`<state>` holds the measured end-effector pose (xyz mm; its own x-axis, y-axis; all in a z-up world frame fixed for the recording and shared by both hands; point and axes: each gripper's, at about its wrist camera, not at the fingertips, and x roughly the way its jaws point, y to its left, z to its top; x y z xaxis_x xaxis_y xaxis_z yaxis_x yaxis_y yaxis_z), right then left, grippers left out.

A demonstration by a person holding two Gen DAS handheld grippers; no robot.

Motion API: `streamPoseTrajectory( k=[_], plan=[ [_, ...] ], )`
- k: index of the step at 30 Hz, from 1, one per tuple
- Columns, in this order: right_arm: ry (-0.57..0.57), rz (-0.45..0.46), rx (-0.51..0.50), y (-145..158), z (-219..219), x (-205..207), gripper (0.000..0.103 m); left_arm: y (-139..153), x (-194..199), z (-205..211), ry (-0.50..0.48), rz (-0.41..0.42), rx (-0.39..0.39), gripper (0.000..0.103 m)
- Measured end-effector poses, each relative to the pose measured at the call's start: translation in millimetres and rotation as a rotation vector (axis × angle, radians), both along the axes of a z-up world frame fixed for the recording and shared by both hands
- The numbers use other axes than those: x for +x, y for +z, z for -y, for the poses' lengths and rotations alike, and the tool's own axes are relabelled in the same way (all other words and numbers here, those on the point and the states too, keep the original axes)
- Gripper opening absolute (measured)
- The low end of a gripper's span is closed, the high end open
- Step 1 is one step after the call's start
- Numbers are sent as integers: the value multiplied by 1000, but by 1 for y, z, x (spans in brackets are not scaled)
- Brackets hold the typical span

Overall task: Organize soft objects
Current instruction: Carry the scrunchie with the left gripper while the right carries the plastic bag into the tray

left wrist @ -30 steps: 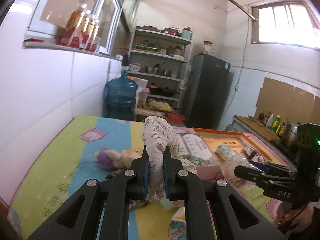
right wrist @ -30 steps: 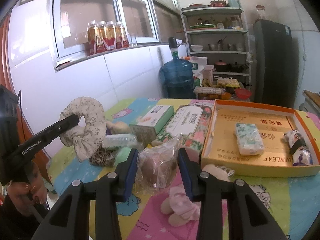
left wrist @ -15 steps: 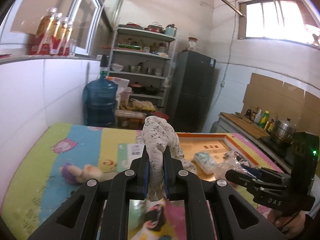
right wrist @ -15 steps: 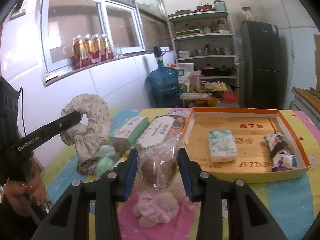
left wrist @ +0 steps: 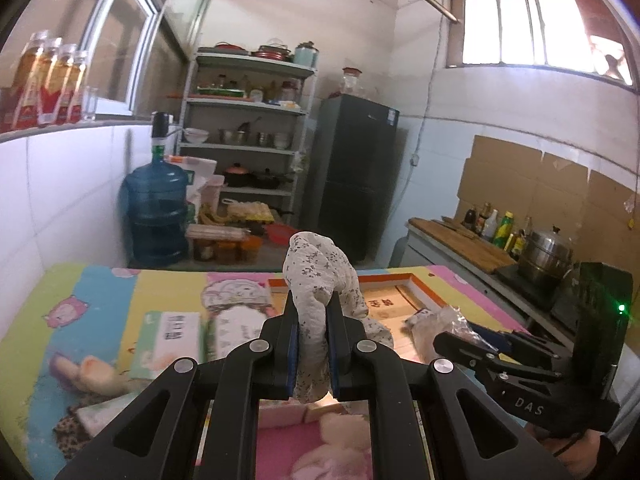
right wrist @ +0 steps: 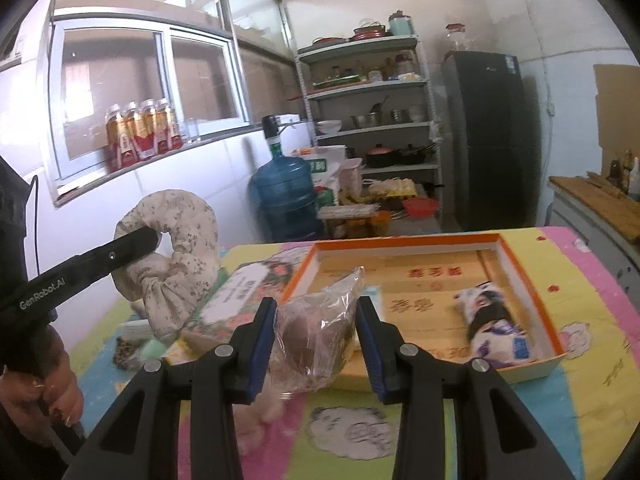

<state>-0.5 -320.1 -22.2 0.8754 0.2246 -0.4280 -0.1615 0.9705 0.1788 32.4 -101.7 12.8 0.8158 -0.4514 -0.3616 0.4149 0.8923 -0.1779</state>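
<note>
Kitchen shelving, a dark fridge and a blue water jug fill the background behind a cartoon-print tablecloth. Blurred plush toys at the lower edges are hard to make out, and the tissue packs are partly hidden. At lower centre the left gripper is clenched on a floral fabric ring held above the table. The right gripper grasps a clear plastic bag before the orange-rimmed box; a hand shows lower left.
</note>
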Motion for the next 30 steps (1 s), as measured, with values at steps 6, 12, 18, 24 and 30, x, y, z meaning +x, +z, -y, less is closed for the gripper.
streamPoseTrajectory(
  k=[6, 12, 18, 24, 30],
  plan=[
    [-31, 10, 10, -2, 25, 4, 41, -3, 9, 25, -17, -10, 7, 11],
    [-49, 15, 24, -5, 46, 11, 41, -7, 23, 50, -29, -34, -5, 11],
    [-70, 13, 46, -10, 64, 20, 41, -14, 34, 76, -54, -61, 1, 11],
    [-78, 3, 66, -19, 77, 29, 41, -21, 47, 103, -70, -80, 11, 11],
    [-79, -5, 79, -27, 87, 34, 41, -30, 62, 125, -69, -99, 24, 11]
  ],
)
